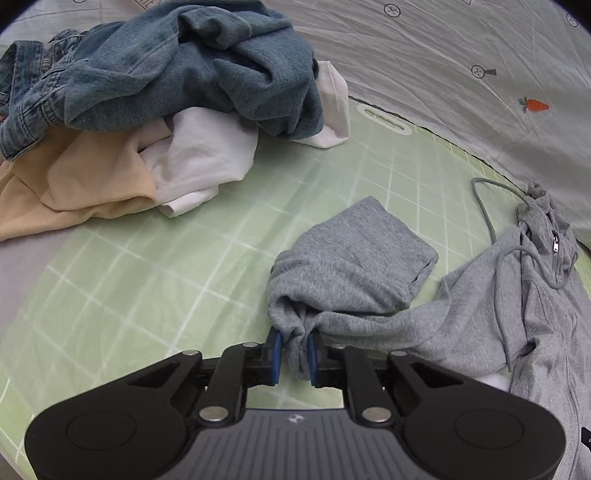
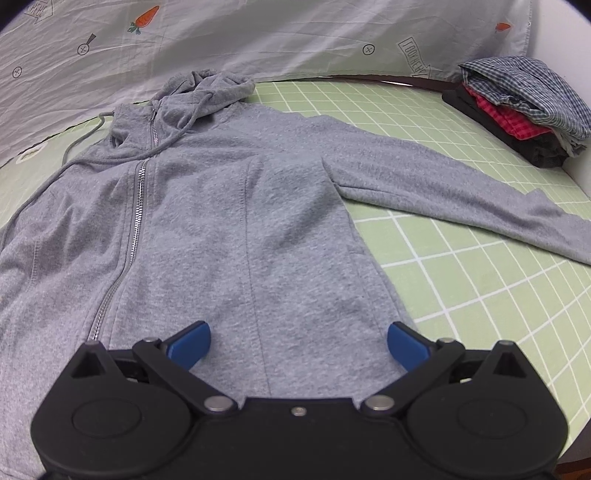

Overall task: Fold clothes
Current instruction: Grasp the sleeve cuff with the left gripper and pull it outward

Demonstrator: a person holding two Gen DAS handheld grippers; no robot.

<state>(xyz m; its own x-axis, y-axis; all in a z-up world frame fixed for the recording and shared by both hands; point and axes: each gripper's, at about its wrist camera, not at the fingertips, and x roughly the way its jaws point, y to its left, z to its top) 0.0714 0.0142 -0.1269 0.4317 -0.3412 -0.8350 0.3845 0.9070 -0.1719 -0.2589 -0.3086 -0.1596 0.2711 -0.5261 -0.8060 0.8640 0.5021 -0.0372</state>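
Observation:
A grey zip hoodie (image 2: 229, 206) lies face up on the green grid mat (image 2: 461, 280), hood toward the back. Its one sleeve (image 2: 461, 192) stretches out flat to the right. My right gripper (image 2: 298, 343) is open, hovering over the hoodie's lower hem, its blue pads (image 2: 192, 343) wide apart. In the left wrist view my left gripper (image 1: 294, 350) is shut on the hoodie's other sleeve (image 1: 351, 266), which is bunched and folded over near the cuff. The hoodie's body (image 1: 535, 314) and drawstring lie to the right there.
A pile of unfolded clothes (image 1: 166, 74), denim, blue, white and beige, sits at the mat's back left. A stack of folded clothes (image 2: 524, 110) with a checked shirt on top sits at the back right. A white sheet with carrot prints (image 2: 258, 33) hangs behind.

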